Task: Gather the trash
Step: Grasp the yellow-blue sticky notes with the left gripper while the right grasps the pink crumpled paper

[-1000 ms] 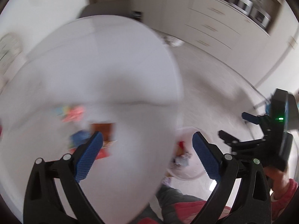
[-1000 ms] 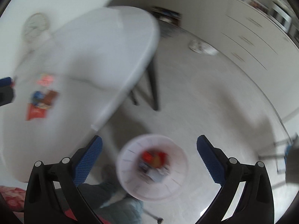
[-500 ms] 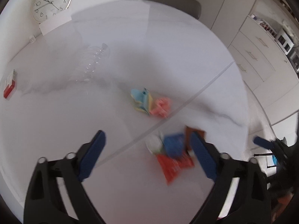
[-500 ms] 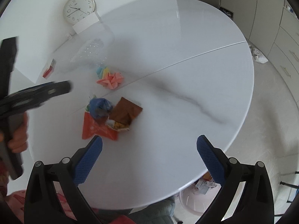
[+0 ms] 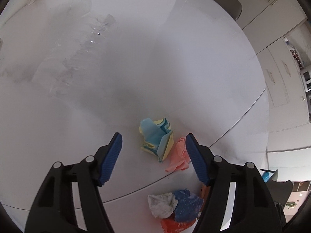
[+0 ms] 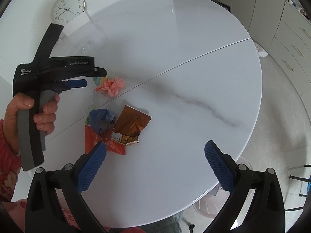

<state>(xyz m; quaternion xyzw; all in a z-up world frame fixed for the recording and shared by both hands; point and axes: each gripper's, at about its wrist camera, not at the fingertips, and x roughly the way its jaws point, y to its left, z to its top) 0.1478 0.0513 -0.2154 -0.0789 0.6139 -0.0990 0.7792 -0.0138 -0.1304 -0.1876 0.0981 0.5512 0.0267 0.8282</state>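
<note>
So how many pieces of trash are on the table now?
6: blue-yellow paper, pink paper, white wad, blue wrapper, brown packet, orange wrapper. More may hide underneath.

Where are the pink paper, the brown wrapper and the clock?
pink paper [image 6: 113, 86], right wrist view, crumpled middle
brown wrapper [image 6: 132, 123], right wrist view, shiny middle
clock [image 6: 68, 8], right wrist view, face

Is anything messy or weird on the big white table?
Yes. Rubbish lies loose on the round white table: crumpled blue-and-yellow paper beside crumpled pink paper, and nearer the edge a torn-open brown wrapper, a blue wrapper and an orange packet.
</note>
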